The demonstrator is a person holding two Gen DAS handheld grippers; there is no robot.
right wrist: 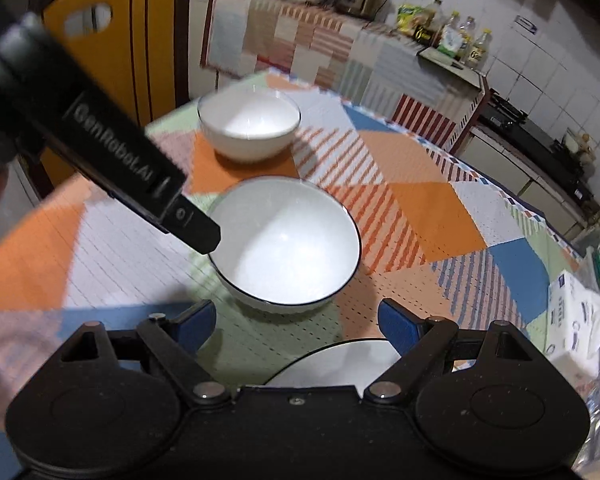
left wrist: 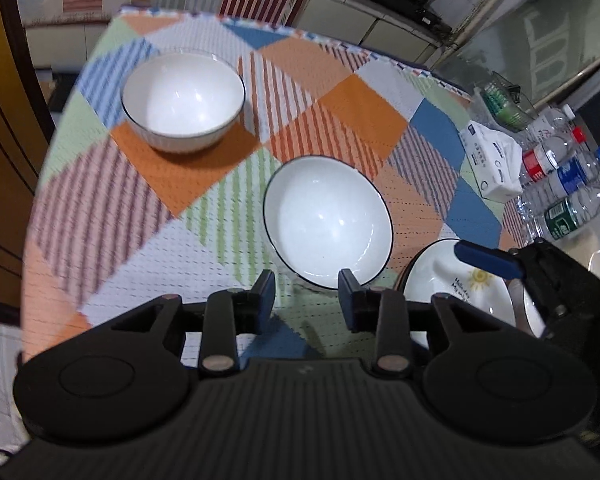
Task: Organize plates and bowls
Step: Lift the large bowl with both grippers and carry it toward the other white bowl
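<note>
Two white bowls with dark rims sit on the patchwork tablecloth. The near bowl [left wrist: 327,222] [right wrist: 286,242] lies just ahead of both grippers. The far bowl [left wrist: 183,100] [right wrist: 249,125] stands further back to the left. A white plate with a sun print [left wrist: 452,280] lies at the near right, and its rim [right wrist: 340,364] shows under my right gripper. My left gripper [left wrist: 306,300] is open and empty just short of the near bowl. My right gripper [right wrist: 296,324] is open and empty above the plate. The left gripper's finger [right wrist: 196,230] touches or overlaps the near bowl's left rim in the right wrist view.
A tissue pack [left wrist: 492,164] [right wrist: 572,316] lies at the table's right edge. Several water bottles [left wrist: 568,184] stand beside it. A yellow chair back [right wrist: 112,44] stands beyond the table's far left. Kitchen counters with appliances run behind.
</note>
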